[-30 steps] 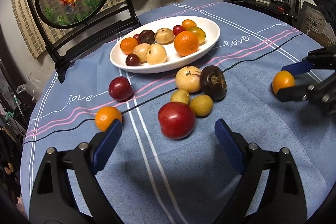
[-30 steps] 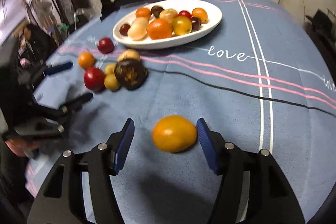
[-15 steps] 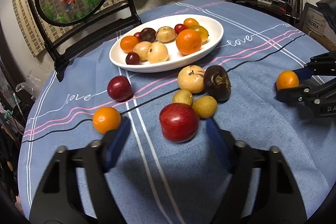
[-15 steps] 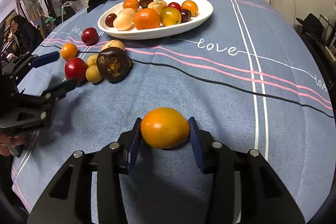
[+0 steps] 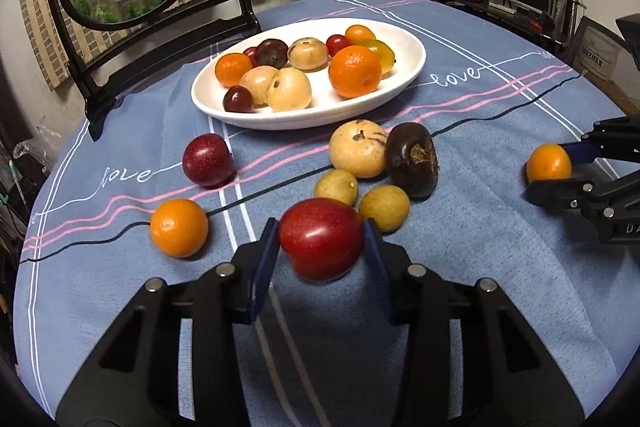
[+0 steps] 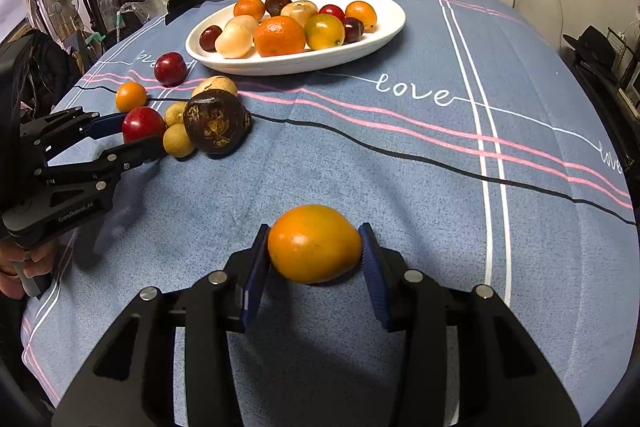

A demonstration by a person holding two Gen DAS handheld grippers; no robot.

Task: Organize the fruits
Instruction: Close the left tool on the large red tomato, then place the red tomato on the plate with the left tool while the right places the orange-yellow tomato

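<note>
left wrist view: the left gripper (image 5: 322, 241) has just been closing, and its blue-padded fingers (image 5: 265, 263) are now pressing both sides of the glossy round red fruit (image 5: 321, 237) on the blue striped tabletop (image 5: 480, 131), just beside two small yellow-brown fruits (image 5: 384, 207). right wrist view: the right gripper (image 6: 314, 259) is clamping the smooth orange oval fruit (image 6: 314, 243), well apart from the white oval plate (image 6: 384, 27).

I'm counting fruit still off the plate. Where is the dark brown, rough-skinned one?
In the left wrist view the dark brown fruit lies on the tablecloth right of centre, just below the white plate, touching the pale tan fruit on its left.
</note>
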